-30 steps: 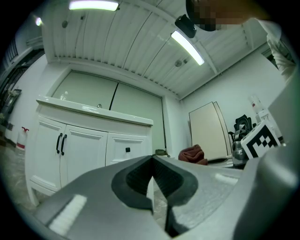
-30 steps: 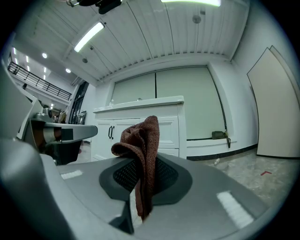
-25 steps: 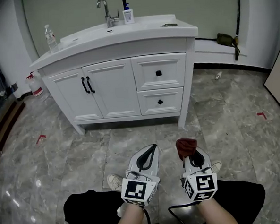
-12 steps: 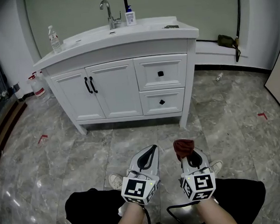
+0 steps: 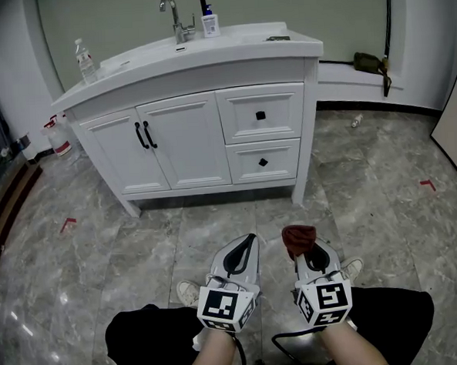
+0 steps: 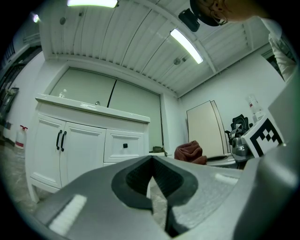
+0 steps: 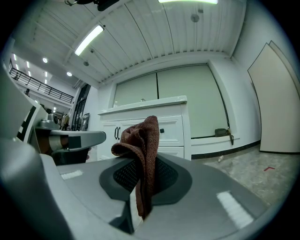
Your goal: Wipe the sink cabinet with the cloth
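Observation:
A white sink cabinet (image 5: 202, 133) stands against the far wall, with two doors on the left and two drawers on the right. It also shows in the left gripper view as the cabinet (image 6: 84, 145) and in the right gripper view as the cabinet (image 7: 154, 126). My right gripper (image 5: 303, 246) is shut on a dark red cloth (image 5: 298, 238), bunched above the jaws; the cloth (image 7: 140, 150) hangs pinched between them. My left gripper (image 5: 246, 250) is shut with nothing in it. Both are held low over the floor, well short of the cabinet.
On the countertop are a tap (image 5: 173, 15), a soap bottle (image 5: 209, 22) and a water bottle (image 5: 84, 61). A spray bottle (image 5: 56, 138) stands on the floor at the cabinet's left. The marble floor (image 5: 368, 185) has red tape marks (image 5: 427, 183). My shoes (image 5: 190, 293) show below.
The view has shifted slightly; the cabinet sits a little differently in frame. Both grippers stay shut in much the same place, the cloth still held.

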The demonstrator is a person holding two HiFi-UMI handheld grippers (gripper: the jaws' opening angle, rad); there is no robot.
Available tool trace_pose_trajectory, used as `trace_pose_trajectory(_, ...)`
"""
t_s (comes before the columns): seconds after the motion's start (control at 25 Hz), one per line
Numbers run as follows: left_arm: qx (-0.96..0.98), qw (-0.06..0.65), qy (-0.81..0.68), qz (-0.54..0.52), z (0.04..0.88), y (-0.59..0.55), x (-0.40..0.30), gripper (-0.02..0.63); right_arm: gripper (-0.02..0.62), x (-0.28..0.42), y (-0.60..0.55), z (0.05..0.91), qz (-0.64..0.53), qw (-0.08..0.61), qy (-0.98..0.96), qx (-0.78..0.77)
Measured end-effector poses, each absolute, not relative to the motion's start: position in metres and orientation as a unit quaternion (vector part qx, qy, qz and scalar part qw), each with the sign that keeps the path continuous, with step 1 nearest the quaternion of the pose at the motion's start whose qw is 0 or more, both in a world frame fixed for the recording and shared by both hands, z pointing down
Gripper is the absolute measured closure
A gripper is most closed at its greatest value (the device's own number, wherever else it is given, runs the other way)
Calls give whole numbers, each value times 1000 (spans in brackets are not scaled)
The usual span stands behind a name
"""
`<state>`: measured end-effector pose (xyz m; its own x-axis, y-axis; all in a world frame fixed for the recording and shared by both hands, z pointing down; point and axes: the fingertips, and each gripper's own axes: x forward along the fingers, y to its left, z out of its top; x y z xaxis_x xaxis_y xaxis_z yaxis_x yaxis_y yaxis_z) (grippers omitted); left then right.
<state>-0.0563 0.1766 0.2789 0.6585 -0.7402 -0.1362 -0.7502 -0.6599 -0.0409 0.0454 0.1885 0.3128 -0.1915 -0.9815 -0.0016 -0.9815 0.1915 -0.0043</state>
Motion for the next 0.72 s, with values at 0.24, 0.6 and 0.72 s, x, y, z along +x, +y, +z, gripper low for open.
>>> trace_pose_trajectory(0.24,-910,48,409,52,279,178,-54,606,518,49,189,313,-1,1,769,-639)
trace_pose_trajectory(0.6,-911,46,406,48,282,177,-52,606,518,53,188,313,-4,3,766,-643)
trace_pose_trajectory(0.72,-911,45,407,47,284,177,-52,606,518,53,188,315,-5,4,765,-643)
